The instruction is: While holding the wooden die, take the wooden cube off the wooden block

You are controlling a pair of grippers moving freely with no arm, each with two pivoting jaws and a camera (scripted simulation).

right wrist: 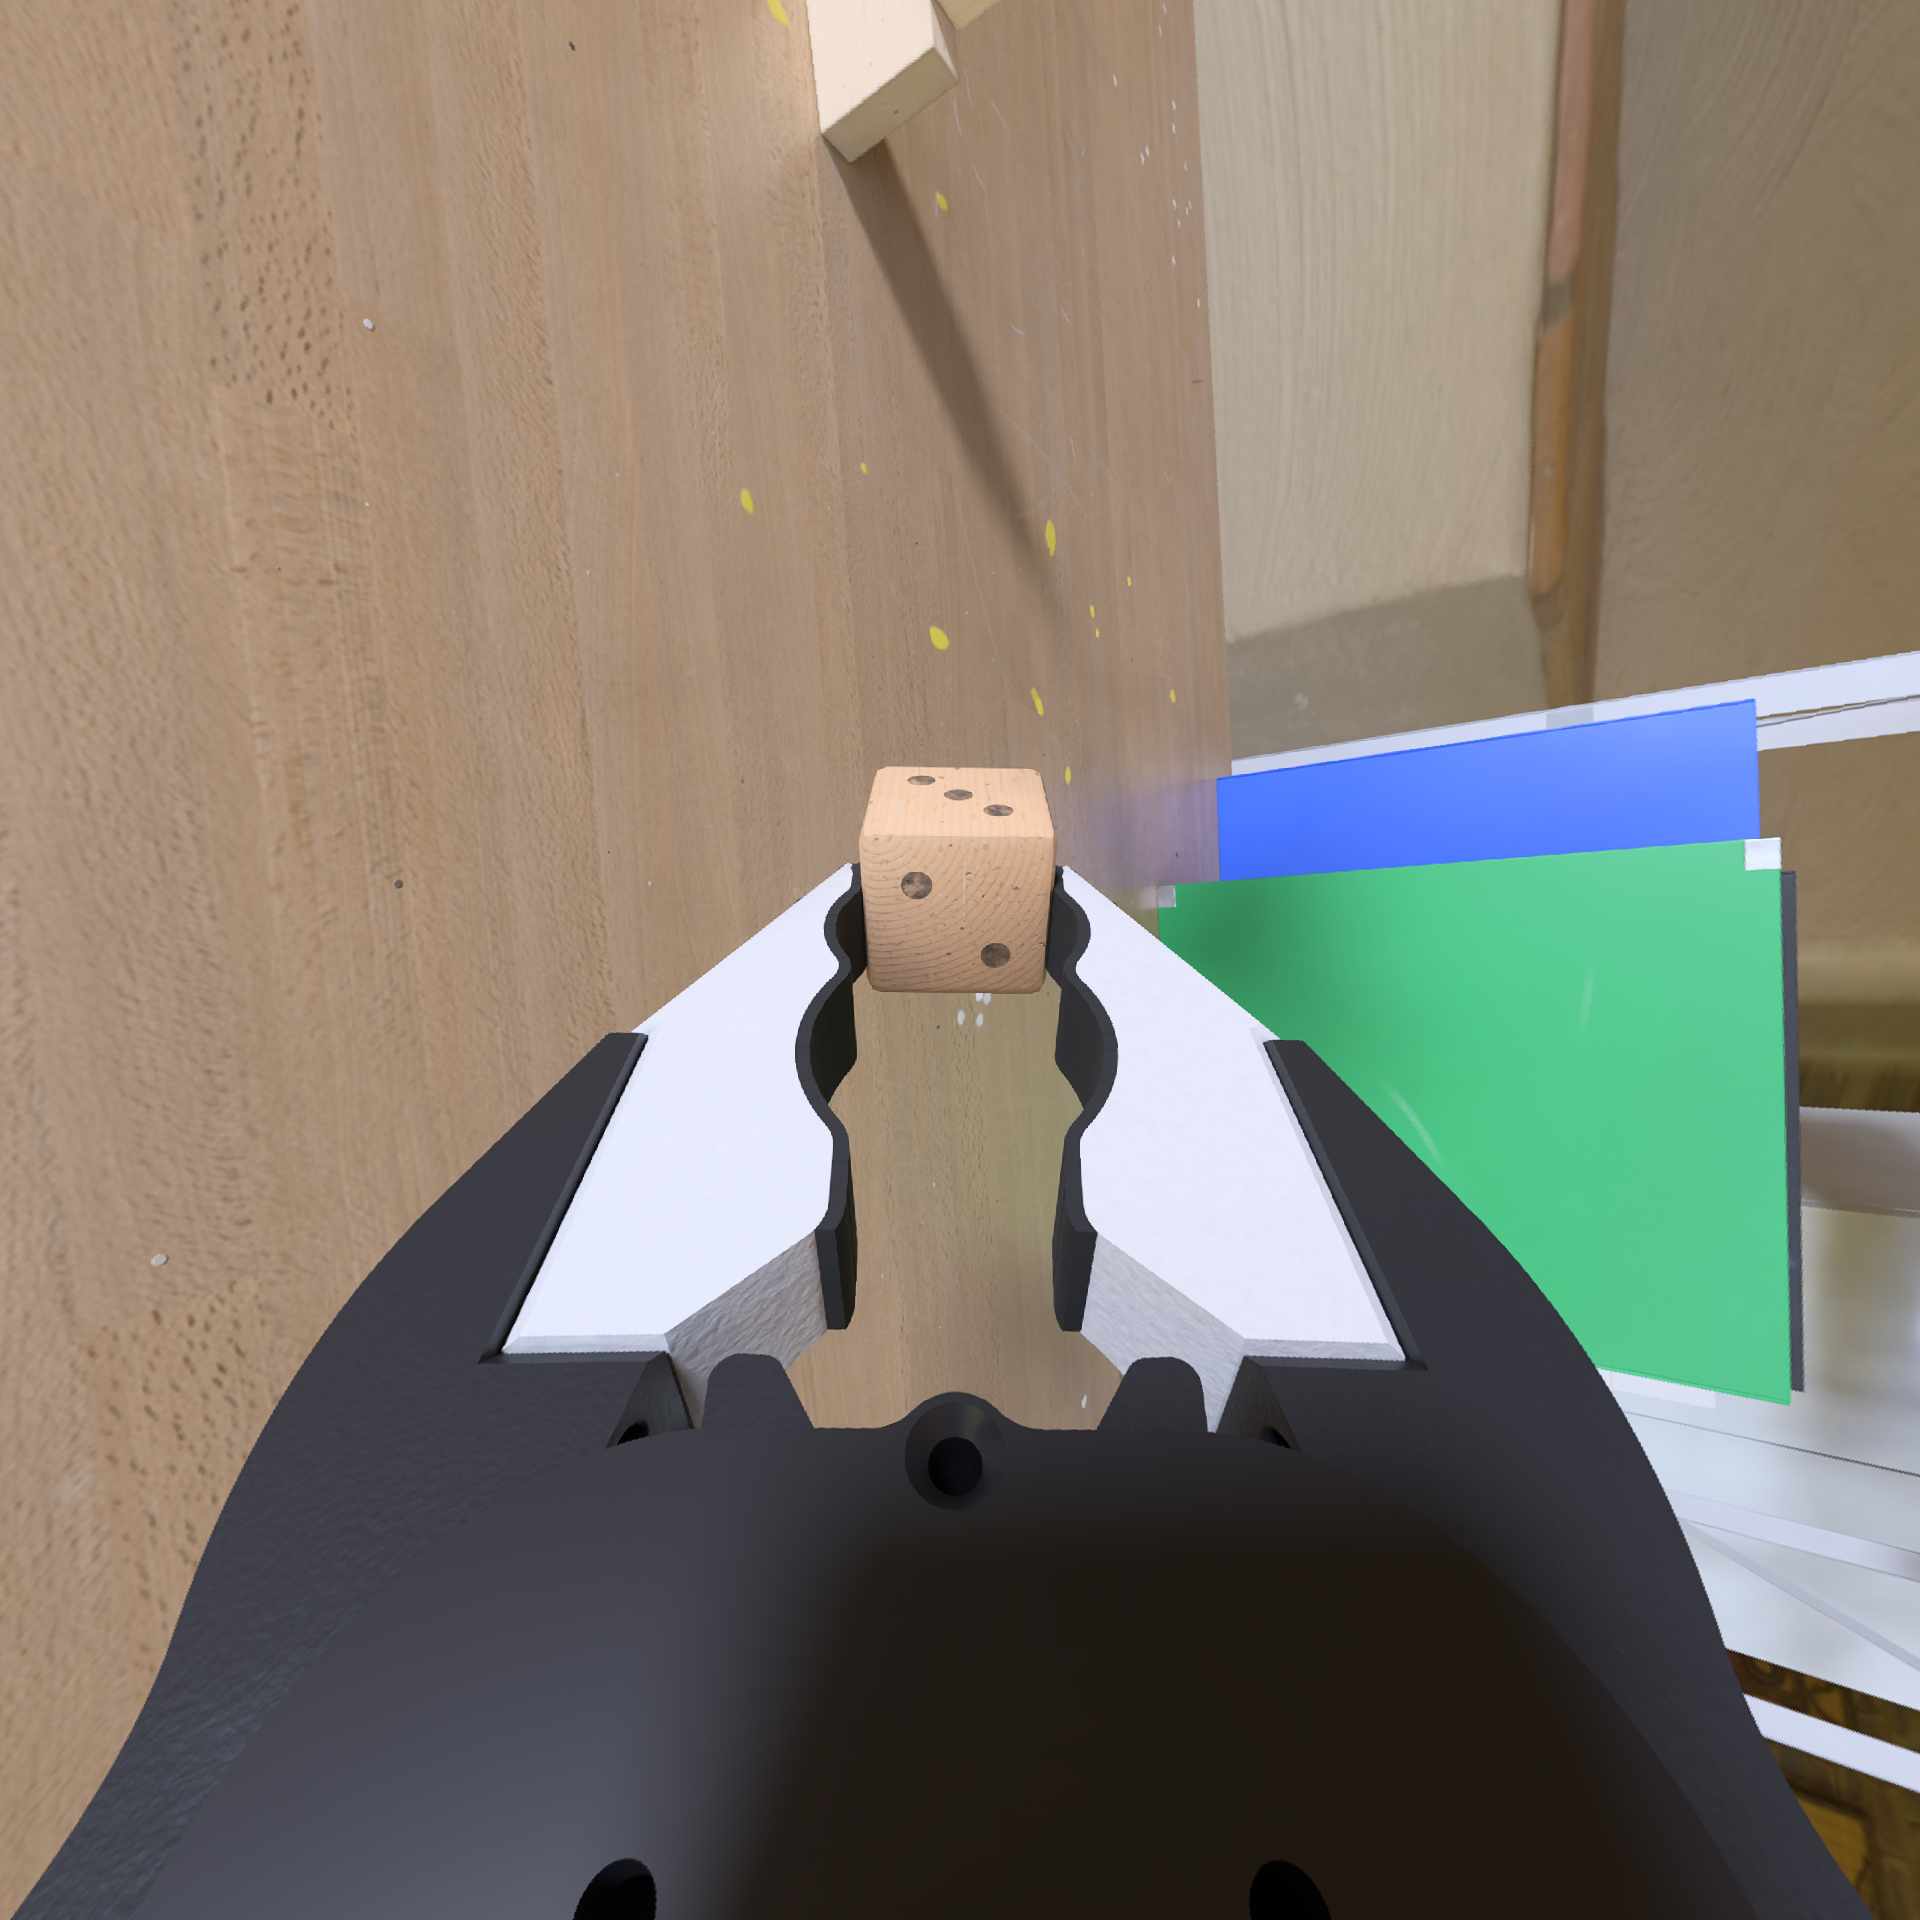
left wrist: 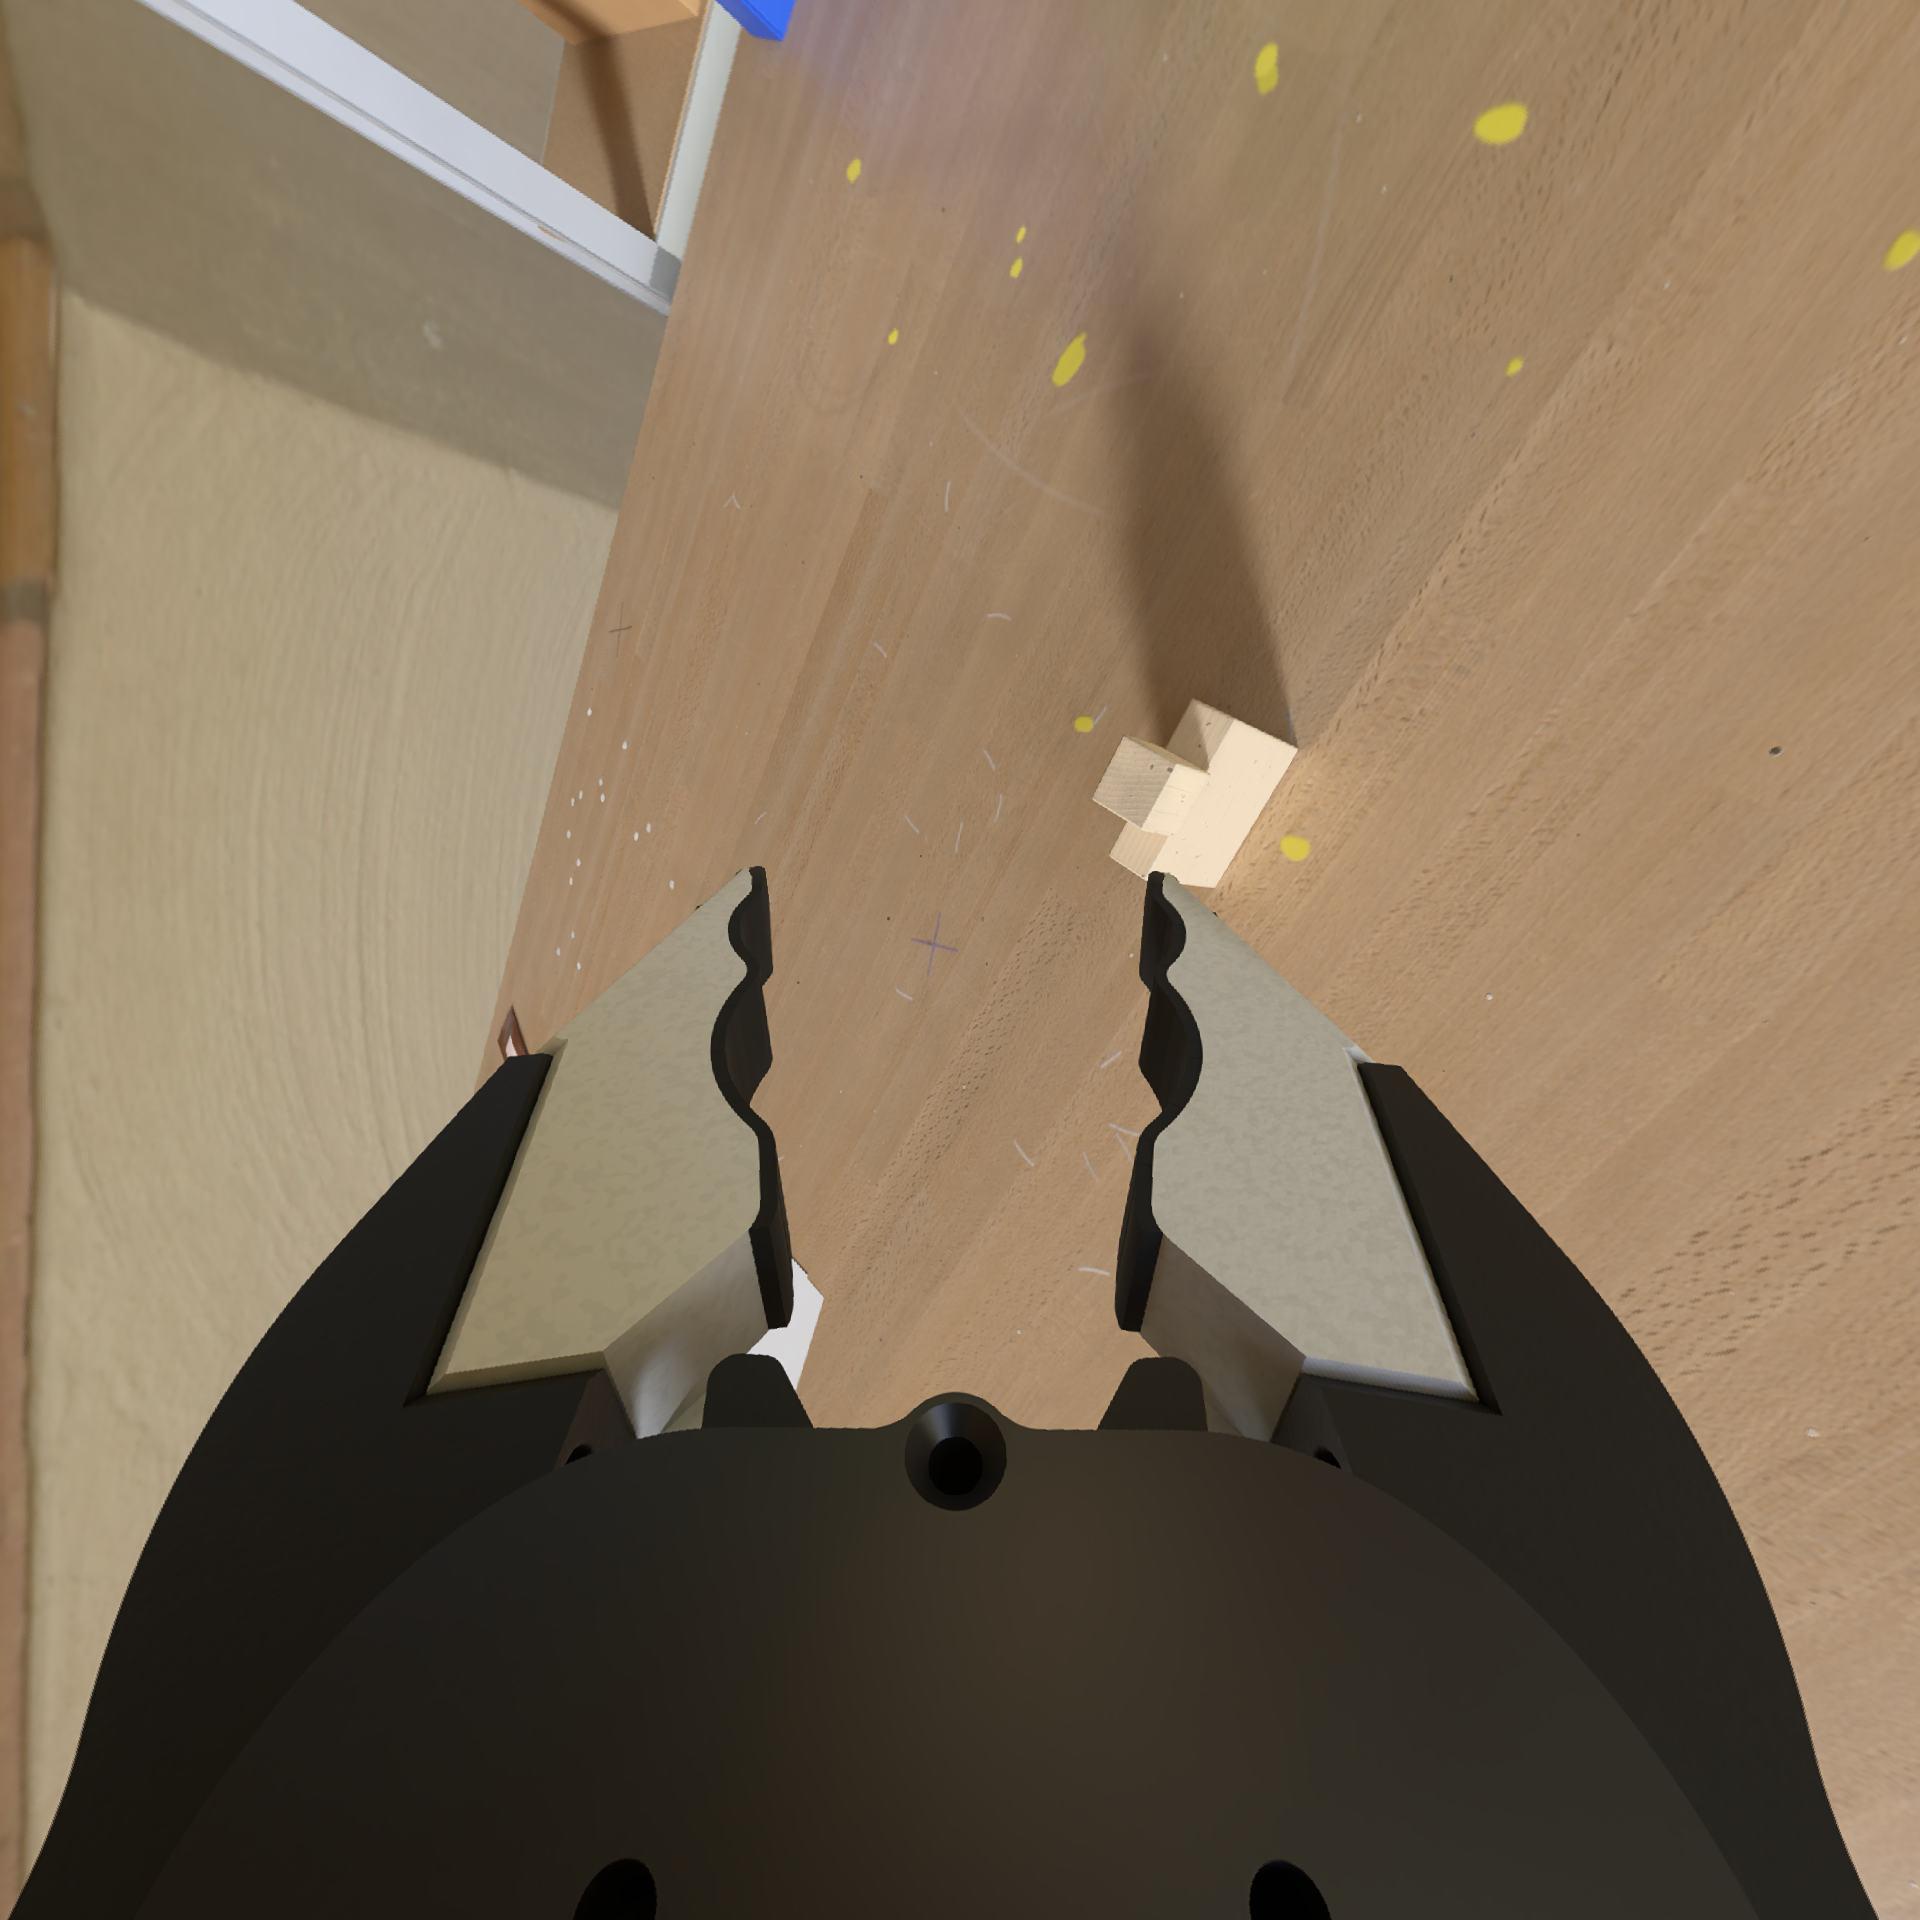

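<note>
Wooden die (right wrist: 956, 881), tan, rounded corners, dark pips: clenched between the tips of the right claw (right wrist: 956, 914), held clear above the wood-grain worktop (right wrist: 416, 623). Small pale wooden cube (left wrist: 1135, 784): resting on the larger pale wooden block (left wrist: 1216, 805), well in from the worktop's edges among yellow paint flecks. Left claw (left wrist: 956, 894): released, jaws spread with nothing between, its right tip just short of the block. Green panel (right wrist: 1507, 1091) and blue panel (right wrist: 1486, 790): standing beyond the worktop's edge.
</note>
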